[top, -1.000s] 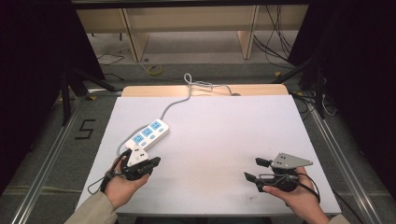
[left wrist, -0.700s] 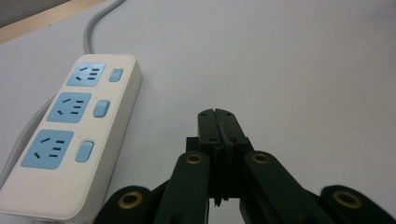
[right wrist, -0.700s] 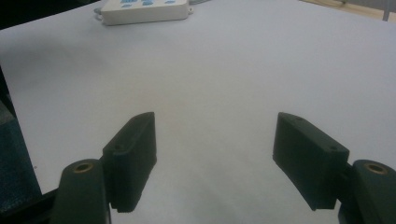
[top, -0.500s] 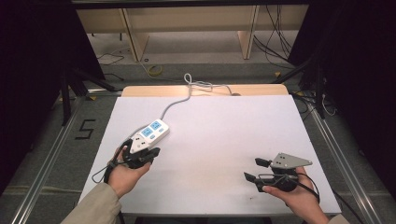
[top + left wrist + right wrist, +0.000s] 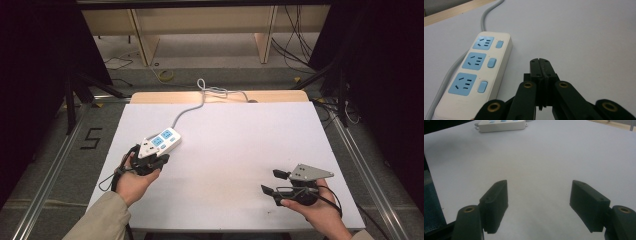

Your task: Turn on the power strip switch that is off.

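Left gripper [image 5: 539, 62] fingers together beside power strip [image 5: 475, 72].

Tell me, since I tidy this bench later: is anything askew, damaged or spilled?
Nothing stands out. The power strip lies flat but diagonal on the white table, casing intact, its cord trailing off the far edge.

A white sheet [image 5: 240, 165] spreads under the fingers of the left gripper [image 5: 163, 158] and right gripper [image 5: 274, 182]. Well ahead of them runs a wooden table edge [image 5: 280, 96]. Left of the left fingers lies a floor mark "5" [image 5: 91, 138].
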Demonstrator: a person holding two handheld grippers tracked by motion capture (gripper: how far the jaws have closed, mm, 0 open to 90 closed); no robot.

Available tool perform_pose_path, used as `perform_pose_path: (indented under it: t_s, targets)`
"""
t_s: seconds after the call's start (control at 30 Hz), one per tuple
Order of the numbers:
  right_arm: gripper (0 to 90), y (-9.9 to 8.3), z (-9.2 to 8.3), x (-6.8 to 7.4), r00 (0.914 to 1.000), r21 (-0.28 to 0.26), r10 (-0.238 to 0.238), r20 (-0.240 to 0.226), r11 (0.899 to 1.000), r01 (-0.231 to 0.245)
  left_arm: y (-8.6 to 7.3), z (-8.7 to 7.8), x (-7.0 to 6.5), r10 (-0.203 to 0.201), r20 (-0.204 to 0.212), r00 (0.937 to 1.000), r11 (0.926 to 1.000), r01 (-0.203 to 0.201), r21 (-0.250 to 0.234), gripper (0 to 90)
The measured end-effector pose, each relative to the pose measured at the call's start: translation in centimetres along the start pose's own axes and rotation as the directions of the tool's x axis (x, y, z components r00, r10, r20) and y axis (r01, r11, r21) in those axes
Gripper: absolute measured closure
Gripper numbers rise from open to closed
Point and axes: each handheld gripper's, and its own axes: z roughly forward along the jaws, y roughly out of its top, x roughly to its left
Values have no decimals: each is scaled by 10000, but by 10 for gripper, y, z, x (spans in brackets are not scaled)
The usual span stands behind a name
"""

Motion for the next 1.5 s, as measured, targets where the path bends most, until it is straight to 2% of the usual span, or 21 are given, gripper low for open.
perform_pose_path:
  t_s: [0.73, 1.13, 1.5]
  targets:
    - [315, 0, 0, 0, 10000, 74, -14, -1, 10000, 14, 5, 7, 8, -138, -97, 9999, 9997, 140, 208, 897]
    - [316, 0, 0, 0, 10000, 95, -16, 9, 10000, 16, 7, 10, 14, -434, -168, 9989, 9989, 437, 179, 897]
    - [318, 0, 1, 0, 10000, 94, -2, 21, 10000, 2, 10, 13, 21, -541, -356, 9979, 9983, 548, 194, 897]
